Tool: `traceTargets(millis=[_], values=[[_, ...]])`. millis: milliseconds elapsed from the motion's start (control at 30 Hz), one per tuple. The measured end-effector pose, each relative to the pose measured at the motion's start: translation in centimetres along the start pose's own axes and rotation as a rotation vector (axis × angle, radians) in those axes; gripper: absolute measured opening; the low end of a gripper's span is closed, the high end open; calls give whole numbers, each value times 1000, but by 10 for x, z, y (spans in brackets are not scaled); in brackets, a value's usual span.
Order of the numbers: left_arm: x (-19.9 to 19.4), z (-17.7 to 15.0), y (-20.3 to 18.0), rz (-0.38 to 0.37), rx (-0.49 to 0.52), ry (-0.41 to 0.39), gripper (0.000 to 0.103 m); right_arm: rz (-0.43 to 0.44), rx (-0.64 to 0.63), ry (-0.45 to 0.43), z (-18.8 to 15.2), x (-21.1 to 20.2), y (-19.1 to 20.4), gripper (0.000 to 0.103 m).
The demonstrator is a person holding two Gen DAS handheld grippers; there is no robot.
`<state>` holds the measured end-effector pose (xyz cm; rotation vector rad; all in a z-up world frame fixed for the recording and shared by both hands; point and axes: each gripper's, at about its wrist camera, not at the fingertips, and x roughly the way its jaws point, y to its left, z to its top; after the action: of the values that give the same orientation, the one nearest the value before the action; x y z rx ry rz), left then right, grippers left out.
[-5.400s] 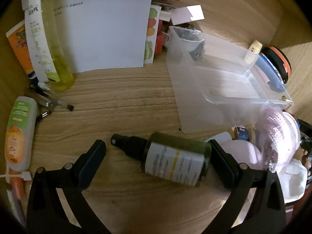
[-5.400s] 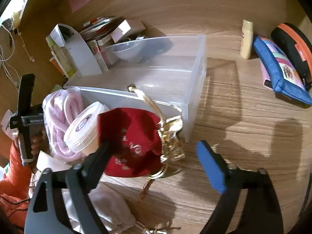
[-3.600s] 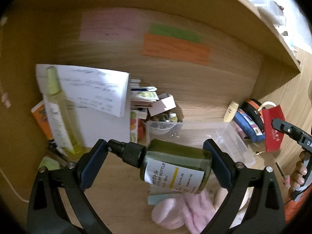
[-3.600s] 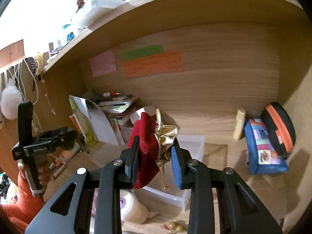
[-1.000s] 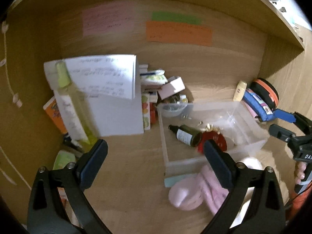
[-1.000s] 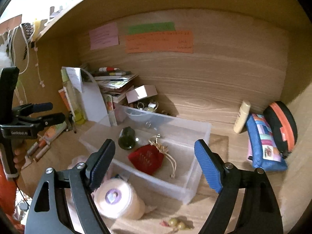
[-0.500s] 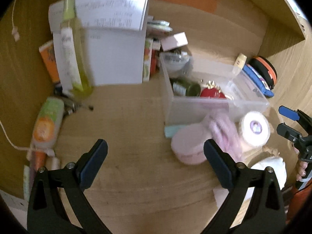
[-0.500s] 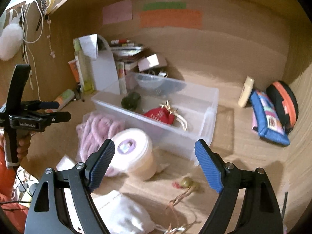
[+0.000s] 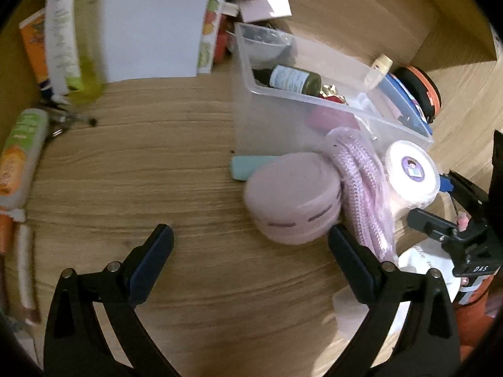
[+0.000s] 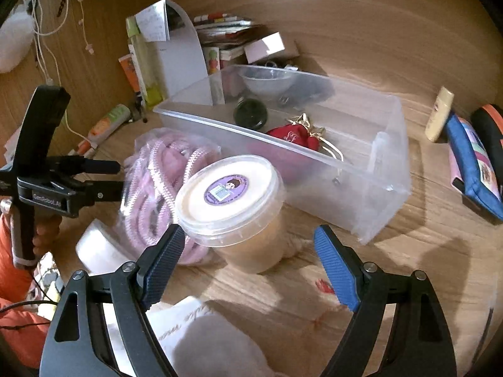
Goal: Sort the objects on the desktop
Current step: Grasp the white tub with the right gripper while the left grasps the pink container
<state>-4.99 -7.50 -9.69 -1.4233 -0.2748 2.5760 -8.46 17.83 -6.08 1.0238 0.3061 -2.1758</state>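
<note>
Both tongs gape empty. The right tongs straddle the lidded tub, likely the next pick; the clear bin sits just beyond. The left tongs hover beside the pink case.

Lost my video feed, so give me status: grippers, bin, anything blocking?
Left gripper open, empty. Right gripper open, nearing lidded tub. Green bottle and red pouch in clear bin. Pink rope bundle crowds the tub.
</note>
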Motion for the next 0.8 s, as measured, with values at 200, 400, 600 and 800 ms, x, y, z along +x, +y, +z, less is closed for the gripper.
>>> traceTargets(millis=[200, 400, 600, 800], values=[[12, 10, -7, -13, 11, 15, 100, 1, -40, 36, 6, 18, -1, 82], [16, 16, -9, -48, 0, 10, 100, 8, -57, 50, 13, 25, -3, 81], [15, 12, -14, -63, 5, -14, 99, 31, -53, 24, 16, 21, 0, 64], [12, 8, -22, -99, 22, -26, 70, 19, -34, 7, 14, 17, -2, 57]])
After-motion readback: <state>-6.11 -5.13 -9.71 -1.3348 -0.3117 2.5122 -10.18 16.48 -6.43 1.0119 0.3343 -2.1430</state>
